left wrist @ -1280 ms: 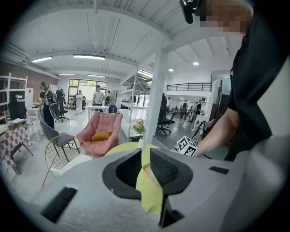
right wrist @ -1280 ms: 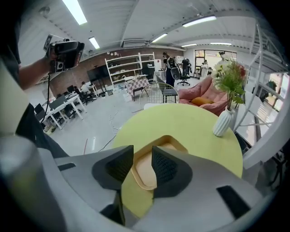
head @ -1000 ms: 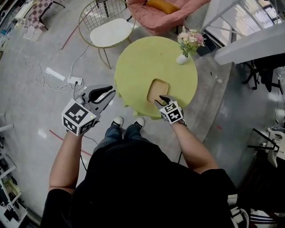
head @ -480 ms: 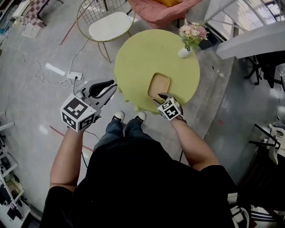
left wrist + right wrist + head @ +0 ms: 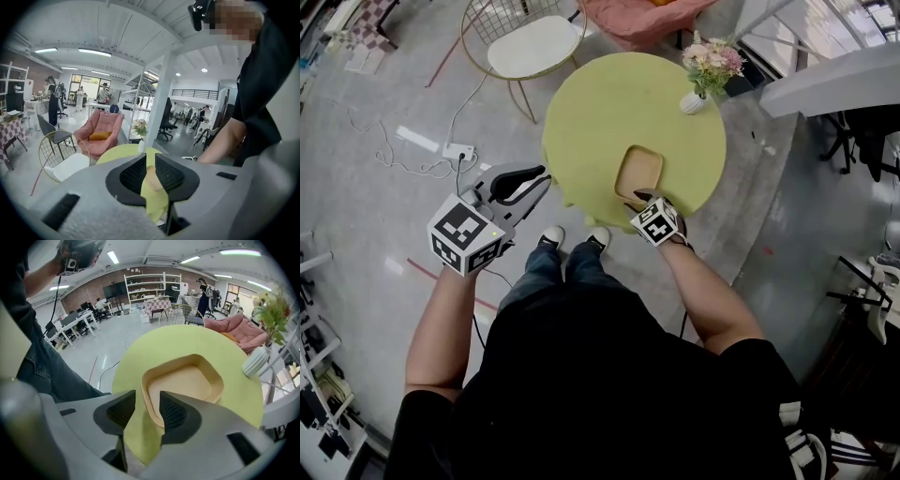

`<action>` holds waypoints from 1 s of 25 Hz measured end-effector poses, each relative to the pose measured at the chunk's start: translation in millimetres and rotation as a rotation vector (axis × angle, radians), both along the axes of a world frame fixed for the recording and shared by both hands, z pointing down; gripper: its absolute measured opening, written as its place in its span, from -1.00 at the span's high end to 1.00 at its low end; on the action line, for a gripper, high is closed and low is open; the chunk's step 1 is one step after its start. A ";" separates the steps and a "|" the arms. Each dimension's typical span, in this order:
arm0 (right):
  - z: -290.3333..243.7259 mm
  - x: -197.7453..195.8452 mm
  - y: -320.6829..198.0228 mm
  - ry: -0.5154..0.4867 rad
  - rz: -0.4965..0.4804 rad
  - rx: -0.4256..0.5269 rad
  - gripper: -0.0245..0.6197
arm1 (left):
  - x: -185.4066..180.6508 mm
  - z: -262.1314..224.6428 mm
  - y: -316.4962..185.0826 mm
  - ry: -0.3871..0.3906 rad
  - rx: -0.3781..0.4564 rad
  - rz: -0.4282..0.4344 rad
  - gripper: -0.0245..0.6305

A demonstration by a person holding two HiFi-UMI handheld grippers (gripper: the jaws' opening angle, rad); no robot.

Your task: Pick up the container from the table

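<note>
A round table (image 5: 609,103) under a yellow-green cloth stands on a grey, glossy floor (image 5: 366,216); the tabletop is bare except for two things. The shallow tan container (image 5: 639,175) lies flat close to the near edge; a white vase (image 5: 692,101) of flowers (image 5: 712,58) stands at the far right edge, well apart from it.

The right gripper (image 5: 643,198) points steeply down at the container's near rim. Its jaws have just been opening and stand apart with that rim between them; the pads seem not to press it, though the angle is poor. The left gripper (image 5: 540,178) hangs off the table's left edge over the floor, jaws slightly apart with nothing between them.

Beyond the table are a wire chair (image 5: 534,47) with a white seat and a pink armchair (image 5: 637,14); a power strip (image 5: 457,150) with a white cable lies on the floor at left. The right gripper view shows a brick wall (image 5: 93,289), white shelves (image 5: 145,287) and desks farther off.
</note>
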State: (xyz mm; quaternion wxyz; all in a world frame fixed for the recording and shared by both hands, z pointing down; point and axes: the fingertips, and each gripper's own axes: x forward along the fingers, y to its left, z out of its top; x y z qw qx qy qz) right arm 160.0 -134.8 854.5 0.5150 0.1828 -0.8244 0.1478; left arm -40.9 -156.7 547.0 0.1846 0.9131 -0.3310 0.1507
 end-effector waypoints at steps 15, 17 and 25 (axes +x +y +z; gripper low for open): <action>27.0 -2.7 0.2 0.206 -0.208 0.078 0.47 | -14.7 12.1 -1.6 -0.018 -0.020 -0.003 0.71; 30.9 -1.4 1.4 0.230 -0.225 0.086 0.49 | -14.8 12.7 -2.2 -0.016 -0.024 -0.002 0.71; 44.4 0.0 3.8 0.283 -0.263 0.106 0.58 | 0.4 21.8 11.5 -0.034 -0.030 0.079 0.71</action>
